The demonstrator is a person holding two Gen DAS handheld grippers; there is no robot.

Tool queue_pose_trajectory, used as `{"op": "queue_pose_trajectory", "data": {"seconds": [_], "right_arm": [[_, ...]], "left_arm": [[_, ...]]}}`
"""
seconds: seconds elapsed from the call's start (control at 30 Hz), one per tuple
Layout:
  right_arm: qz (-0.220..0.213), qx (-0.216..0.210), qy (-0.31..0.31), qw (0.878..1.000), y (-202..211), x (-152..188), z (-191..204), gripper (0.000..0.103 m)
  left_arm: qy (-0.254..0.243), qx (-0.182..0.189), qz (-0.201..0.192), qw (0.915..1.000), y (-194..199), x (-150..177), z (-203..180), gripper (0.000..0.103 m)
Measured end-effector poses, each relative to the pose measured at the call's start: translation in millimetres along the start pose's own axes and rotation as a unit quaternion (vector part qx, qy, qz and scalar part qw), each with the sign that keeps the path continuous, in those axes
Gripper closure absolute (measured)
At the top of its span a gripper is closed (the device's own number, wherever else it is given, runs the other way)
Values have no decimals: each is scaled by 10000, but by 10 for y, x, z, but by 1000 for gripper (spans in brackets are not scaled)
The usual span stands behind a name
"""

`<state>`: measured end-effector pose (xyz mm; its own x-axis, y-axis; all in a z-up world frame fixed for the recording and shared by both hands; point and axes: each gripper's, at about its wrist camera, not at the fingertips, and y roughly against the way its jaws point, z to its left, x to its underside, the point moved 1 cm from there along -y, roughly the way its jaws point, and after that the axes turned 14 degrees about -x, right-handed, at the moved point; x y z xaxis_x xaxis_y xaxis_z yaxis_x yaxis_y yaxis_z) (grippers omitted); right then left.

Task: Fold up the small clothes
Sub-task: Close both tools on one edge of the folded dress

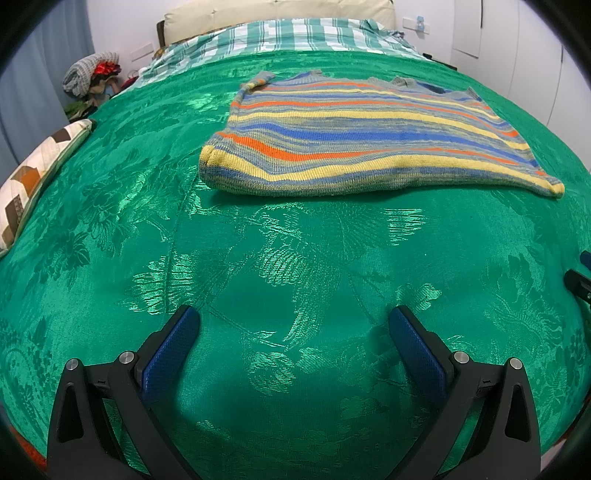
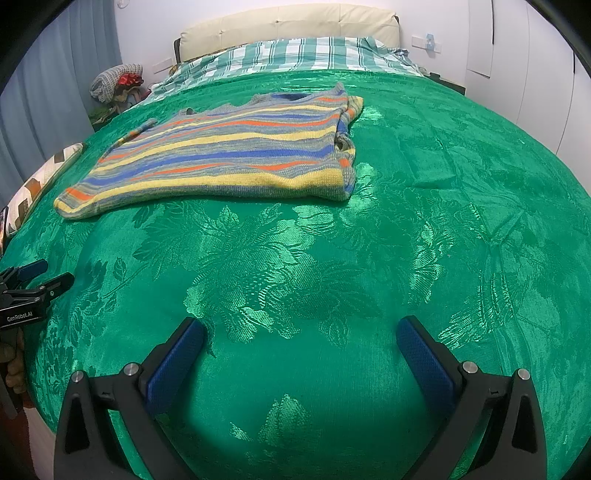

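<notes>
The left gripper (image 1: 294, 317), a black two-finger tool with blue textured pads (image 1: 170, 350), has its jaws spread wide with nothing between them. It hovers over the shiny green floral-brocade bedspread (image 1: 295, 266); whether the tips brush the cloth I cannot tell. The right gripper (image 2: 301, 328), of the same build, is spread just as wide and equally empty, pointing along the bed toward the headboard.

In the right wrist view the left gripper shows again at about nine o'clock (image 2: 33, 284), black with a blue fingertip, a white maker's label on its body, and part of the person's hand (image 2: 14, 365) below it at the frame edge. In the left wrist view a sliver of the right gripper (image 1: 581, 280) sits at three o'clock.

Further out lies the striped knitted garment in yellow, blue, orange and grey (image 1: 369, 140), flat on the bedspread and already folded (its edges are doubled over). It is well apart from both grippers: toward twelve to one o'clock in the left view, toward ten to eleven o'clock (image 2: 229, 158) in the right view.

At nine o'clock a chevron-patterned cushion in cream and brown (image 1: 33, 181) rests at the bed's edge. Beyond the garment come a green-and-white checked blanket (image 1: 295, 35) and a cream padded headboard (image 2: 288, 26).
</notes>
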<state>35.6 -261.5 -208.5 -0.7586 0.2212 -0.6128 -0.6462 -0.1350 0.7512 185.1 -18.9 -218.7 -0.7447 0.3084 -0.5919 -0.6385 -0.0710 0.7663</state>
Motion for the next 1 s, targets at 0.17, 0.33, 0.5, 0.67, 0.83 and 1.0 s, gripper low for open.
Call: {"op": "queue_pose_trajectory", "data": {"seconds": [0.17,0.33,0.5,0.67,0.83,1.0], "right_arm": [[373,-30,60,9993,15,-97,4,0],[67,-574,-95,9983,341,-560,-258,1],[-143,-1332,-740,9882,288,-1540,-865,2],[648,-2145,-1438,9639,-502,-2259,-1373,30],[966,-2289,-1699,9536,-1191,-2553,-1545,47],[631,-2267,-1973,9517,-1363,-2658,-1486,90]], "left_arm": [[-248,-90,266,9993,134,-86,3,2],[-1139,421,-645,9905,787,-297,-470,4],[-2189,1248,-1153,9609,969,-733,-1485,8],[-2587,1611,-948,9477,577,-1078,-2434,15],[-2382,1566,-904,9542,324,-1196,-2714,33],[-2005,1642,-1069,9599,346,-1278,-2614,95]]}}
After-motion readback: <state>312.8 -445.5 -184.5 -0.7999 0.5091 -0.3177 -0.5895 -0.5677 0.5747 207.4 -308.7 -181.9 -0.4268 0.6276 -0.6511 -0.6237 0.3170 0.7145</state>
